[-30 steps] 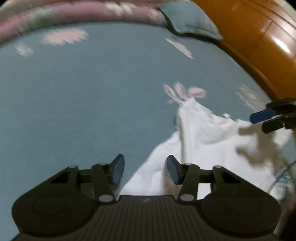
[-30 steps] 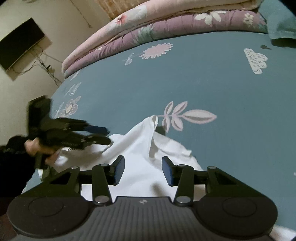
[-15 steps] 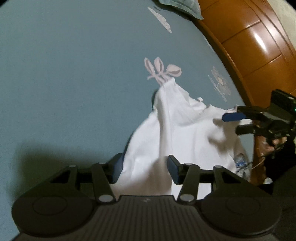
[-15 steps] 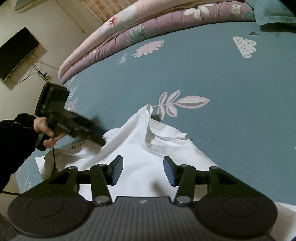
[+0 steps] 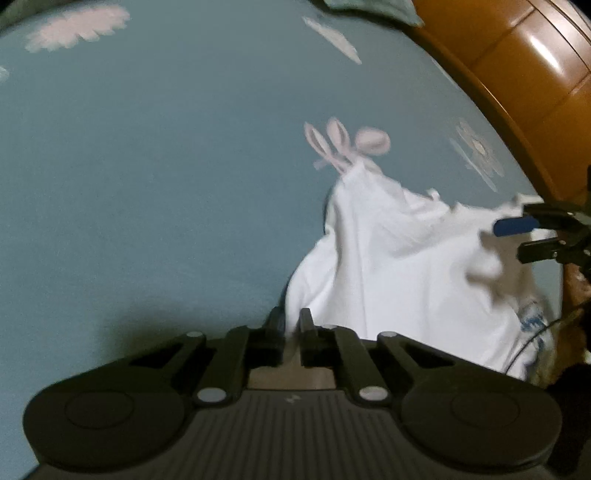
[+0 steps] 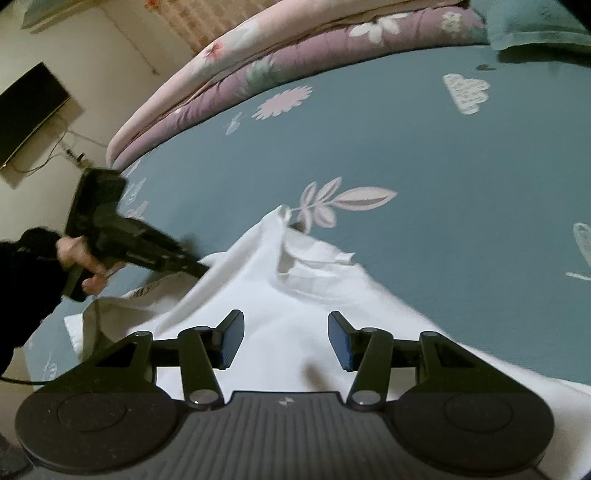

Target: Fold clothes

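The white T-shirt (image 5: 399, 266) is being pinched at its edge by the just-closed left gripper (image 5: 292, 325), while the right gripper (image 6: 286, 339) is being held half-open above it, gripping nothing.

Bed (image 6: 424, 155) covered by a teal sheet printed with pale flowers, leaves and a cloud. White garment (image 6: 295, 306) lying rumpled directly on the sheet, one corner peaked beside a leaf print (image 6: 343, 201). Folded pink and purple floral quilts (image 6: 295, 55) stacked along the far edge; teal pillow (image 6: 532, 26) at the corner. Orange-brown wooden bed frame (image 5: 517, 74) bordering one side.
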